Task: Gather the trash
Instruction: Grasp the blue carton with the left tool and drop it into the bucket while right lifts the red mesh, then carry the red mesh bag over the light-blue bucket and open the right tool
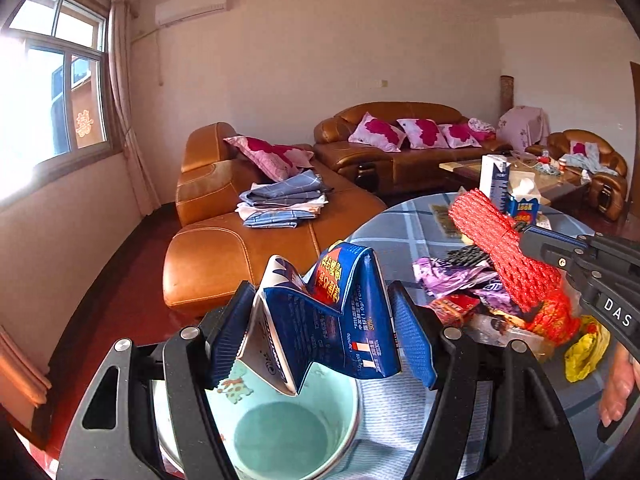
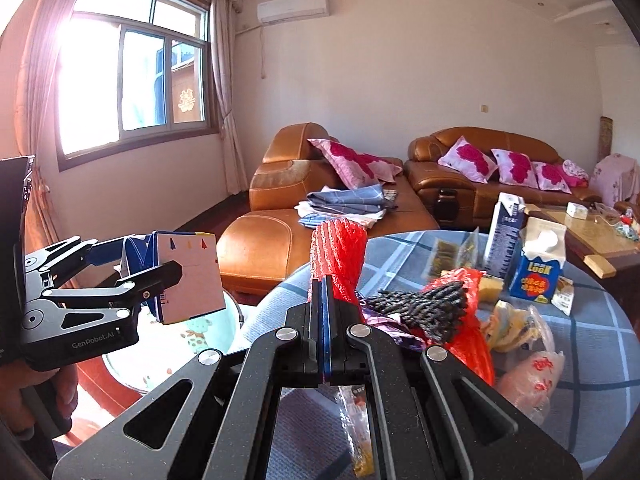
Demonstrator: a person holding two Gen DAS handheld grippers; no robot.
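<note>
My left gripper (image 1: 320, 294) is shut on a crushed blue carton (image 1: 320, 328), squeezed between its blue pads (image 1: 412, 332). It hangs over a teal basin (image 1: 352, 400) with cartoon prints. The right wrist view has this gripper (image 2: 160, 260) at the left with the carton (image 2: 192, 280) above the basin (image 2: 208, 332). My right gripper (image 2: 326, 280) is shut on a red foam net sleeve (image 2: 340, 248) that sticks up past its tips. Seen from the left wrist, the right gripper (image 1: 528, 240) comes in from the right, holding the red net (image 1: 492, 232) over a trash pile.
A round table with blue plaid cloth (image 2: 580, 320) carries wrappers (image 1: 452, 276), a black net (image 2: 424, 308), a red plastic bag (image 2: 468, 344), a yellow bag (image 1: 584, 352) and two upright cartons (image 2: 504, 236) (image 2: 536, 272). Behind stand a brown leather sofa (image 1: 224, 256) and a coffee table (image 2: 592, 236).
</note>
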